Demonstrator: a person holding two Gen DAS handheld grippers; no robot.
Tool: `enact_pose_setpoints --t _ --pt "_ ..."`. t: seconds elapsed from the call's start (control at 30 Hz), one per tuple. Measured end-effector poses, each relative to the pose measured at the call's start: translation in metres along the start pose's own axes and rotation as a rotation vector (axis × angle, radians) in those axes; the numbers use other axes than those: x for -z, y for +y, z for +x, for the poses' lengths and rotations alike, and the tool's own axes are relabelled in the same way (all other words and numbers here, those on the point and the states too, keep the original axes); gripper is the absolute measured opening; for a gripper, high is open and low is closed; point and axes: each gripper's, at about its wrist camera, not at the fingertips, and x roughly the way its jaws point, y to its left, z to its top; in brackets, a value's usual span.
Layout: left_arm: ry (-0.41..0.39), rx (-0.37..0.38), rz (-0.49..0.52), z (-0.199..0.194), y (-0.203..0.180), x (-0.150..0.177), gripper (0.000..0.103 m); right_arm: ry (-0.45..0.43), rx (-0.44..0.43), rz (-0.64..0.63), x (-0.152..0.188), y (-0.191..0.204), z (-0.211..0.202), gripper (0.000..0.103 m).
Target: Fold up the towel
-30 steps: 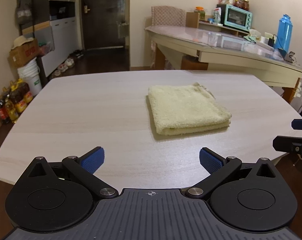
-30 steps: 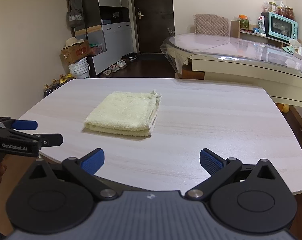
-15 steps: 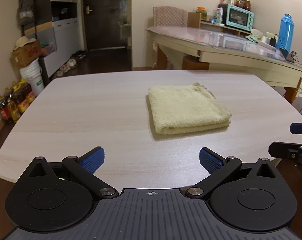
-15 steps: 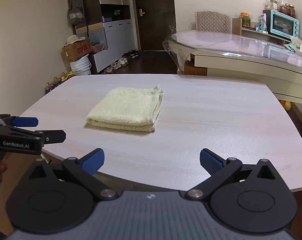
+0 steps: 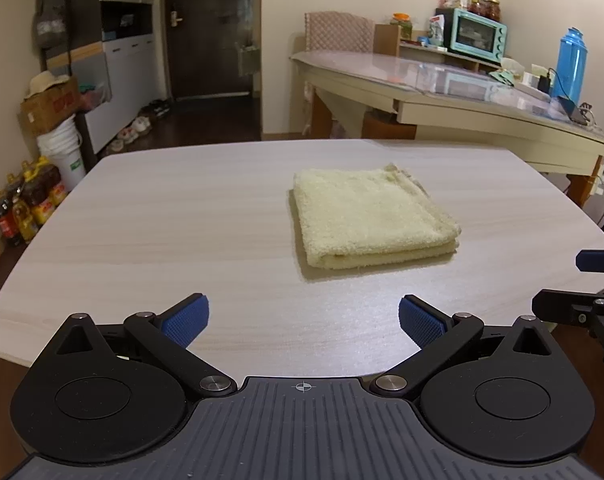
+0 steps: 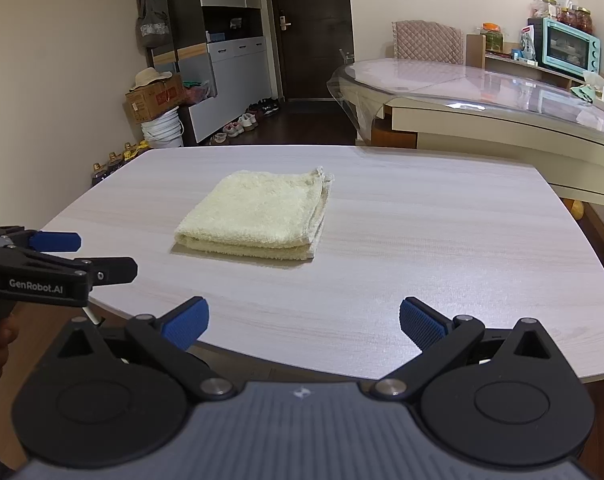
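A pale yellow towel (image 5: 368, 216) lies folded into a thick square on the light wooden table (image 5: 162, 216). It also shows in the right wrist view (image 6: 258, 212). My left gripper (image 5: 304, 320) is open and empty, held back over the table's near edge, well short of the towel. My right gripper (image 6: 304, 320) is open and empty, also at the near edge, to the right of the towel. Each gripper shows at the edge of the other's view: the right one (image 5: 582, 284) and the left one (image 6: 82, 256).
A glass-topped table (image 5: 442, 80) with a blue bottle (image 5: 570, 66) and a teal oven (image 5: 476, 38) stands behind on the right. Oil bottles (image 5: 26, 204), a white bucket (image 5: 62, 152) and a cardboard box sit on the floor at left.
Both grippers have drawn back slightly and risen a little; the towel has not moved. Both stay open.
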Motion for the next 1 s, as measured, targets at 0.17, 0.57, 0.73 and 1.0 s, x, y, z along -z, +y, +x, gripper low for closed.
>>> enact_pose_setpoints --t 0.17,0.57,0.73,1.0 --pt "0.002 0.002 0.004 0.0016 -0.0013 -0.0001 0.103 0.003 0.002 0.001 0.0004 0.0005 0.0011 0.103" --pt "0.002 0.004 0.024 0.0023 -0.0030 -0.0003 0.103 0.006 0.011 0.003 0.0005 0.0000 0.0036 0.103" --pt "-0.006 0.009 0.027 0.0018 -0.0030 0.0000 0.103 0.006 0.009 0.002 0.0007 0.0004 0.0040 0.103" --pt "-0.008 0.022 0.022 0.0019 -0.0030 -0.0003 0.103 0.003 0.009 0.001 -0.0003 0.0006 0.0027 0.103"
